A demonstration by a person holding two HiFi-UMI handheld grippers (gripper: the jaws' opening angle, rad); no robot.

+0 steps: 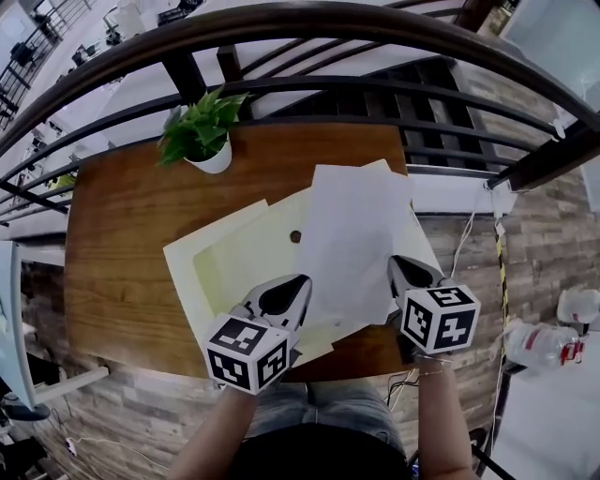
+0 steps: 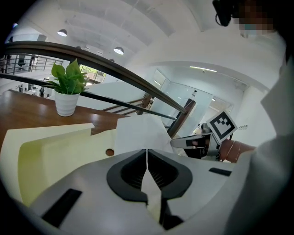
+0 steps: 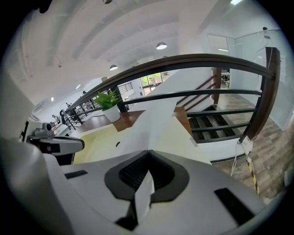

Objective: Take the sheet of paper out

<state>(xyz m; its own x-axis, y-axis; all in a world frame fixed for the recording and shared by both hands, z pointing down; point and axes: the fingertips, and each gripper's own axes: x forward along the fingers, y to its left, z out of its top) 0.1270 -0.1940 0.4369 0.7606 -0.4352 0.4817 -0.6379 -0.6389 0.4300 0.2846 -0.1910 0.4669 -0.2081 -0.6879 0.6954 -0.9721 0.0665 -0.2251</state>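
Observation:
A white sheet of paper [image 1: 352, 234] lies slanted over a pale yellow envelope [image 1: 234, 258] on the wooden table [image 1: 122, 244]. My right gripper [image 1: 394, 263] is shut on the sheet's near right edge; a white strip shows between its jaws in the right gripper view [image 3: 148, 152], and the sheet [image 3: 154, 117] rises ahead of them. My left gripper [image 1: 302, 281] is shut at the sheet's left edge. A cream strip, the envelope's colour, runs between its jaws [image 2: 147, 151]. The envelope [image 2: 55, 156] spreads to the left and the sheet [image 2: 138, 131] stands just ahead.
A potted green plant [image 1: 206, 136] stands at the table's far left. A dark curved railing [image 1: 375, 23] runs behind the table. A drop to the floor lies past the table's right edge [image 1: 412, 187]. A plastic bottle [image 1: 544, 342] lies on the floor at right.

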